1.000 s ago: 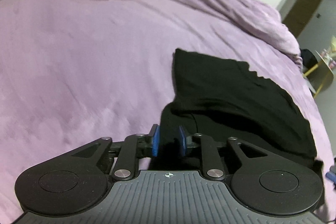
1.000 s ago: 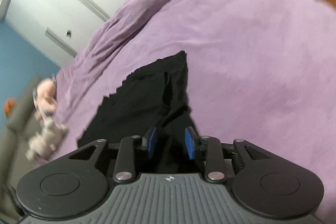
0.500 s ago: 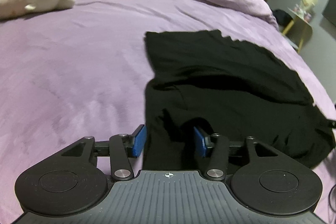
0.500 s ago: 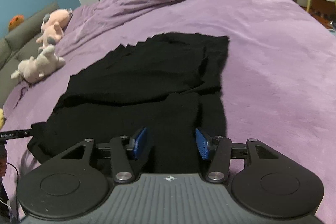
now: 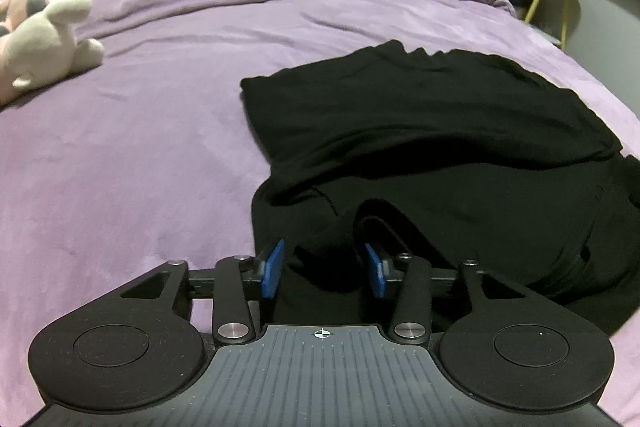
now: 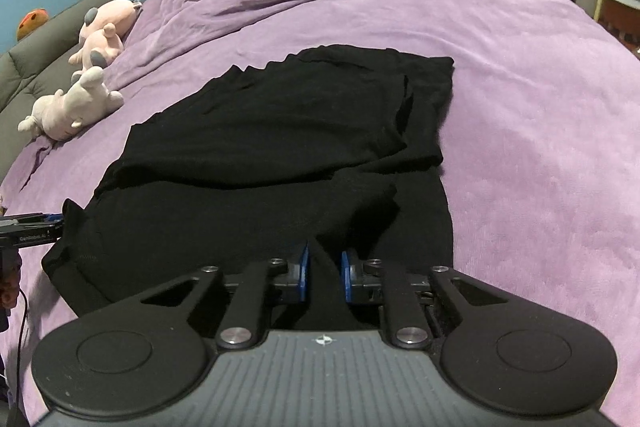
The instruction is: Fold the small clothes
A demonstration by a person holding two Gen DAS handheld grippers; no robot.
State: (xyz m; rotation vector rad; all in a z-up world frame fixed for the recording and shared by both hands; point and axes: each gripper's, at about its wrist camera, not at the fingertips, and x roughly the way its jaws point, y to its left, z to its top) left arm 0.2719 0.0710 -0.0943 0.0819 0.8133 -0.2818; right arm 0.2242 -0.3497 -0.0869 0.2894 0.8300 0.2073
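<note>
Black garment (image 5: 420, 131) on purple bedspread (image 5: 140, 155); left gripper (image 5: 323, 269) closing half-open around cloth, right gripper (image 6: 324, 277) closing, pinching hem.

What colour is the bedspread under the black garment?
Purple bedspread, plain, clearest in the right wrist view.

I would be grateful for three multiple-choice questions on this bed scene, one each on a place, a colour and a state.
1. Where do the plush toys lie relative to the garment?
A. On top of it
B. On the bed, to its left
C. On the floor

2. What colour is the bedcover?
A. Green
B. Purple
C. White

3. How is the garment?
A. Hanging up
B. Balled up
C. Spread on the bed

Answers: 1 B, the toys lie on the cover, apart from the black cloth; 2 B, it is purple in both views; 3 C, the garment lies spread across the cover.
</note>
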